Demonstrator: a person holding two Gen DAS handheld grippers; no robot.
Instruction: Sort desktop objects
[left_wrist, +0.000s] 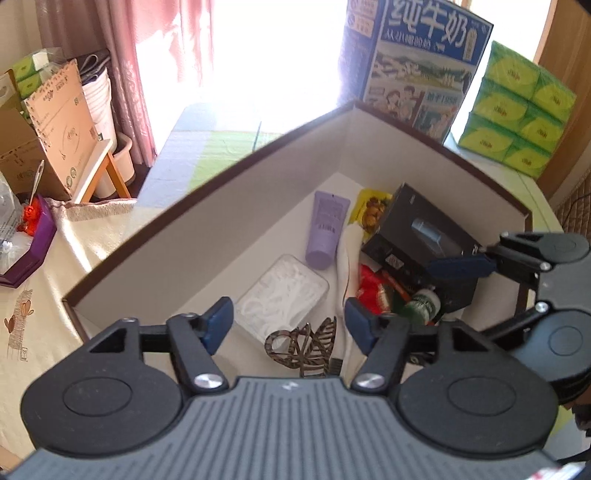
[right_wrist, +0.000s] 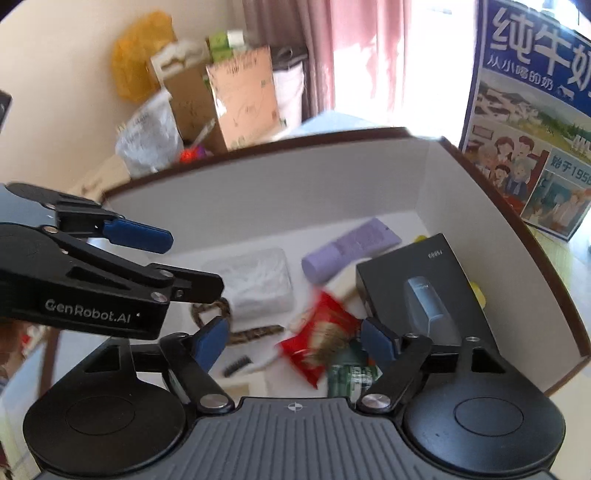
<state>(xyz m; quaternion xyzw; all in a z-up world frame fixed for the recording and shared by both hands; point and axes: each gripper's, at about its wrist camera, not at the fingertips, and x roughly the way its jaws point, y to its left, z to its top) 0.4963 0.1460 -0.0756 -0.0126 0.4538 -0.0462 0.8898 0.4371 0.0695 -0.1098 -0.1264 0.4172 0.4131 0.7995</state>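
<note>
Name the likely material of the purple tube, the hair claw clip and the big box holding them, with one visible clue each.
Purple tube: probably soft matte plastic, flat crimped end. Hair claw clip: likely glossy hard plastic, tortoiseshell pattern. Big box: seemingly stiff cardboard, thin matte white walls with a dark brown rim.

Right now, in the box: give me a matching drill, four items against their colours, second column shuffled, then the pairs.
Items:
1. tube
2. snack packet
3. hair claw
4. product box

Colours:
A. black
B. brown striped
C. lilac
D. red

Pairs: 1-C, 2-D, 3-B, 4-A
</note>
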